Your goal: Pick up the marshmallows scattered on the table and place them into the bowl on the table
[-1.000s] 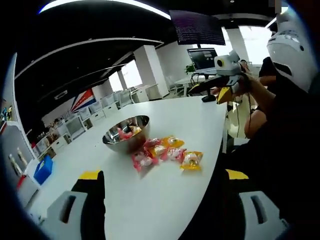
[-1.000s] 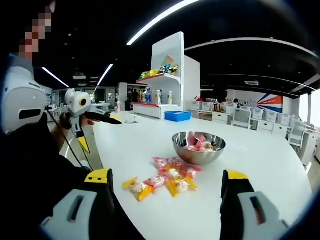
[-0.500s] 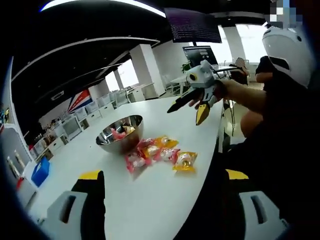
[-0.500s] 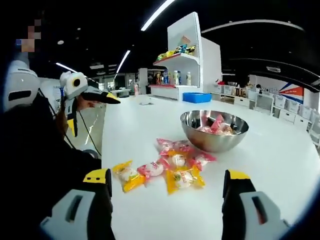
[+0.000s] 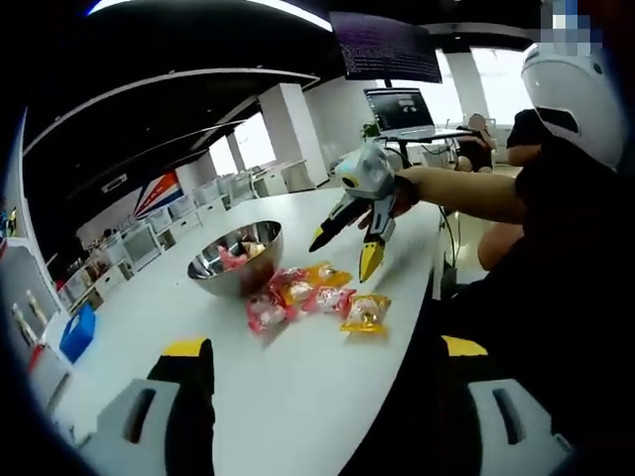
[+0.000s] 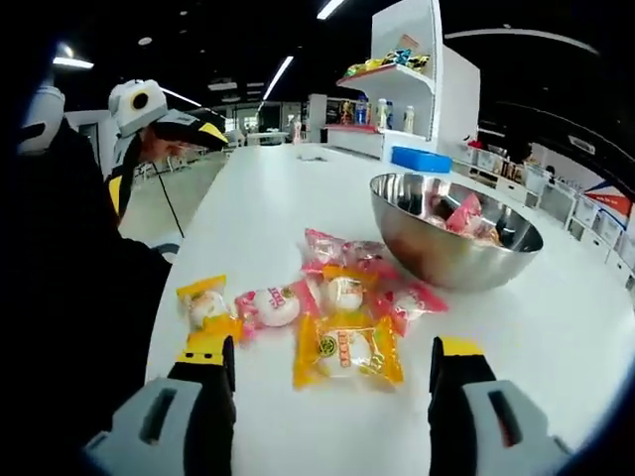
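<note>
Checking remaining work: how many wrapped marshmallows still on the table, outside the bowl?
6 visible: yellow far-left, pink beside it, large yellow front-centre, yellow above it, pink right, pink nearest the bowl at. The overlapping pile may hide more.

right gripper [image 6: 332, 372]: yellow-tipped jaws spread apart, nothing between them, low over the white table [image 6: 258, 208]
nearest packet: orange wrapped marshmallow [image 6: 345, 349], between the jaws
other packets: pink wrapped marshmallow [image 6: 273, 305] and yellow wrapped marshmallow [image 6: 205, 305] to its left
bowl: shiny steel bowl [image 6: 448, 243] behind the pile, pink packets inside
left gripper [image 6: 193, 129]: raised at upper left
</note>
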`<state>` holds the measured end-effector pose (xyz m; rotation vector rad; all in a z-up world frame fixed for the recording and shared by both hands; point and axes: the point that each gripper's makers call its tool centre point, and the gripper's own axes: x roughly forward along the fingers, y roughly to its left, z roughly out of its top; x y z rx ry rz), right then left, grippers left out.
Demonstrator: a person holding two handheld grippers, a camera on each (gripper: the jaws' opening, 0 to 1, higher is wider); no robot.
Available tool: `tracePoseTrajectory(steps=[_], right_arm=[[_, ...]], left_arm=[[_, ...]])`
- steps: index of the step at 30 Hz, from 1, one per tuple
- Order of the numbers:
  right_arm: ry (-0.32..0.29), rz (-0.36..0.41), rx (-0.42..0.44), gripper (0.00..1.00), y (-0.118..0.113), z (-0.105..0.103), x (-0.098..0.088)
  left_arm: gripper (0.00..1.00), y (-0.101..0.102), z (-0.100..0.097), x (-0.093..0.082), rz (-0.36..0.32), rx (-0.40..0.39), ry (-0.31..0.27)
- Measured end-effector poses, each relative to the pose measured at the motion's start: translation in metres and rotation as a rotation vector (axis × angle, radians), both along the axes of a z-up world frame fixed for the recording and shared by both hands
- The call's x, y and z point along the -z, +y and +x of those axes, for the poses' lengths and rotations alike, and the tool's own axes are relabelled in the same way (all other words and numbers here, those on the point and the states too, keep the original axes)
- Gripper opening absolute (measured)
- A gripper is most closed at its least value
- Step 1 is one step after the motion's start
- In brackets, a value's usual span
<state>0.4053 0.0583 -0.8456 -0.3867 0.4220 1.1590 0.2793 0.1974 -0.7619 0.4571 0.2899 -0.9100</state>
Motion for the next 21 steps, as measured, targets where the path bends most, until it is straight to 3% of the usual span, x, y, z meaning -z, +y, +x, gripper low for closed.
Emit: tracePoseTrajectory(steps=[6,7,10,14,21], right_arm=[[0.002,-0.04,0.01,0.72,0.006,0.004,0.017],[0.012,-0.013,0.017,0.71,0.008,0.004,0.015],[0.009,-0.015,0.013,0.64,0.007,0.003,0.016],[0.055,0.009,0.011,0.44,0.007,-0.002,0.018],[0.039,0.03,0.012,0.4,0.007,-0.001,0.017]], left_arm=[[0.91,0.0,0.0,0.003,-0.005,0.001,0.012],[0.91,0.001,0.0,0.003,-0.004,0.0,0.012],[0.91,0.002,0.0,0.004,-0.005,0.0,0.013],[0.91,0.002,0.001,0.004,-0.003,-0.003,0.015],[0.91,0.002,0.002,0.007,-0.006,-0.014,0.021]])
